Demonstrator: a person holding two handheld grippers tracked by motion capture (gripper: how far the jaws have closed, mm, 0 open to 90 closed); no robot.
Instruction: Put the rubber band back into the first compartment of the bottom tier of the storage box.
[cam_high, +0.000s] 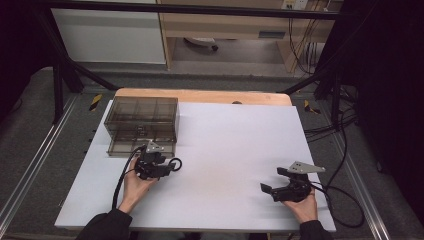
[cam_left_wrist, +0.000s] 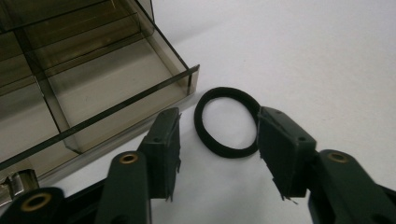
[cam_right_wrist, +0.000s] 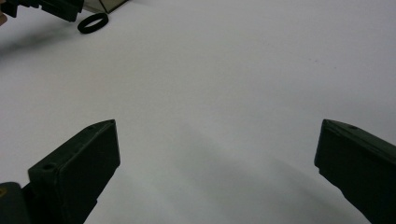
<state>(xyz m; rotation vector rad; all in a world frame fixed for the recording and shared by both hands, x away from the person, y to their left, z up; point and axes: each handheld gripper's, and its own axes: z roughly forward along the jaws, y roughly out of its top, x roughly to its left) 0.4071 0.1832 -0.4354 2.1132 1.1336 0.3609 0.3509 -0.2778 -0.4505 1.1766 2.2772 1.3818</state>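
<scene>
A black elastic ring (cam_left_wrist: 201, 133) lies flat on the white table, just off the corner of a smoky clear drawer (cam_left_wrist: 140, 100). My left gripper (cam_left_wrist: 218, 122) stands half open around the ring's near side; its right pad (cam_left_wrist: 273, 140) reaches the ring's edge and the left pad stays apart from it. From above, the ring (cam_high: 180, 163) lies just right of my left gripper (cam_high: 169, 166), in front of the drawer box (cam_high: 142, 120). My right gripper (cam_high: 274, 180) rests wide open near the front right, with bare table between its jaws (cam_right_wrist: 218, 123). Far off in that view lies the ring (cam_right_wrist: 91, 30).
The drawer box stands at the back left of the white table top (cam_high: 235, 135), its lowest drawer (cam_high: 125, 147) pulled out with divided compartments. Cables trail from both grippers, and more cables (cam_high: 330, 130) hang off the table's right side. Dark frame bars stand behind.
</scene>
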